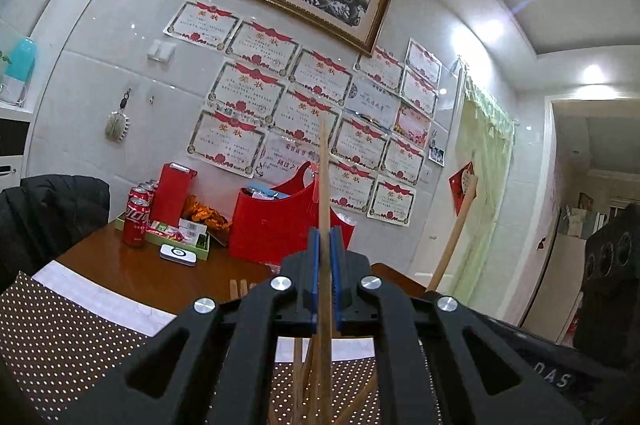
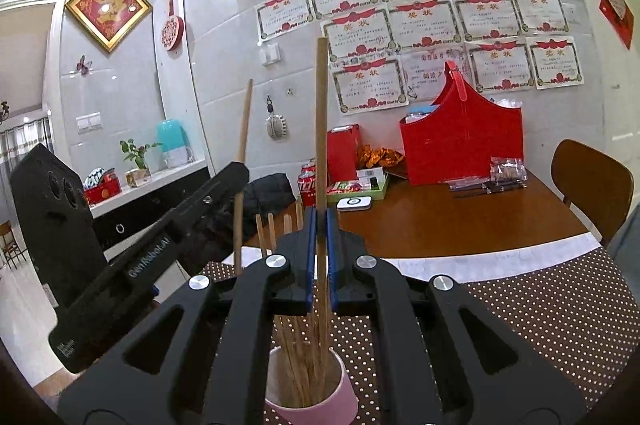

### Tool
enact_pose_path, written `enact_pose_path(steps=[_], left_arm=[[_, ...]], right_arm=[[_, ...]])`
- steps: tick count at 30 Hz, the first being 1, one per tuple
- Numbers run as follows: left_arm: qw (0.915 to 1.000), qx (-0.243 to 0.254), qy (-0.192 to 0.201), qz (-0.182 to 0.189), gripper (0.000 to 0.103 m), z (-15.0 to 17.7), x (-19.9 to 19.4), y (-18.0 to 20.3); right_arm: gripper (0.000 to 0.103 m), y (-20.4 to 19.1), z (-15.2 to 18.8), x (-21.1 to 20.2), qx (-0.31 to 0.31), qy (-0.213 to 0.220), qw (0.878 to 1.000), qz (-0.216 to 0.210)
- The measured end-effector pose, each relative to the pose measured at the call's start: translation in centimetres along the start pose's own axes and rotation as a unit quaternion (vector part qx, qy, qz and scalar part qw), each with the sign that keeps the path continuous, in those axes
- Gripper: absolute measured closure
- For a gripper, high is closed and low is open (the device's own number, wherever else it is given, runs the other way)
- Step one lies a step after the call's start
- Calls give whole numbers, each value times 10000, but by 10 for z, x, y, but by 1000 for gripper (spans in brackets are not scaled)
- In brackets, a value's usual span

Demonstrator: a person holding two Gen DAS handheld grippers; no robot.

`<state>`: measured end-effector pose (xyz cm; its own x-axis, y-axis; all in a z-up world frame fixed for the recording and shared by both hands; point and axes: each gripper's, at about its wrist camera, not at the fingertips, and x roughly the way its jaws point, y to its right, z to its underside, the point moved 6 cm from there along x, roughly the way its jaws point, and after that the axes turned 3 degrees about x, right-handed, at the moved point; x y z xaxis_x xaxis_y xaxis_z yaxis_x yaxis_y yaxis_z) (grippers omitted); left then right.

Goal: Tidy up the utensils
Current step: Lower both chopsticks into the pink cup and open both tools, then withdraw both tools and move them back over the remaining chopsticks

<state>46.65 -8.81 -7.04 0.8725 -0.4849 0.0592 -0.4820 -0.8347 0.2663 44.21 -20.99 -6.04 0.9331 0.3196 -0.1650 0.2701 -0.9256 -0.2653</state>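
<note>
Two chopsticks are each pinched upright, one per hand. In the right wrist view, the left hand-held gripper (image 2: 236, 165) enters from the left, its black body slanting up, pressed together on a wooden chopstick (image 2: 244, 121) that rises toward the wall. Just right of it, the right hand-held gripper (image 2: 320, 249) has its blue pads (image 2: 310, 257) closed on a second chopstick (image 2: 321, 129), which stands nearly vertical; its lower end reaches down into a pink cup (image 2: 316, 393). That cup sits on a brown dotted placemat (image 2: 540, 325) at the near edge of the tabletop (image 2: 460, 225) and holds a bundle of more chopsticks (image 2: 296, 357), several tips showing above the gripper's linkage. Farther right, toward the wall, stand cola cans (image 2: 308, 181), a red basket (image 2: 460, 145) and a wooden chair (image 2: 592, 181). In the left wrist view, the left hand-held gripper (image 1: 325, 265) likewise clamps its chopstick (image 1: 323, 177) between blue pads, with the right hand's chopstick (image 1: 456, 229) leaning at the right.
</note>
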Motion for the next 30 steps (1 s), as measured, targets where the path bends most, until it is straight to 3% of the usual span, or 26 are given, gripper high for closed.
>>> enact_pose_path(steps=[10, 11, 12, 13, 15, 17, 19, 26, 30], left_arm=[[9982, 109, -455, -370, 96, 40, 11, -24], [9979, 134, -508, -374, 79, 41, 11, -24], [9976, 179, -543, -403, 50, 42, 7, -25], [9975, 192, -479, -488, 42, 40, 2, -26], [9974, 205, -379, -570, 26, 35, -7, -29], [9968, 278, -363, -653, 22, 29, -15, -30], [9952, 397, -377, -808, 18, 23, -24, -29], [9822, 982, -755, -1411, 5, 6, -60, -14], [9744, 1175, -963, -1660, 4, -2, -83, -5]], right_arm=[[95, 3, 23, 17, 23, -506, 9987, 11], [89, 4, 26, 19, 59, -629, 9980, 1], [61, 6, 28, 19, 93, -681, 9976, 1], [28, 8, 29, 18, 139, -693, 9975, 16], [18, 16, 27, 10, 344, -488, 9982, 81], [16, 23, 25, 5, 561, -475, 9973, -6], [6, 28, 23, 0, 676, -428, 9968, 38], [6, 36, 22, -21, 857, -445, 9946, 367], [6, 32, 21, -39, 858, -476, 9943, 417]])
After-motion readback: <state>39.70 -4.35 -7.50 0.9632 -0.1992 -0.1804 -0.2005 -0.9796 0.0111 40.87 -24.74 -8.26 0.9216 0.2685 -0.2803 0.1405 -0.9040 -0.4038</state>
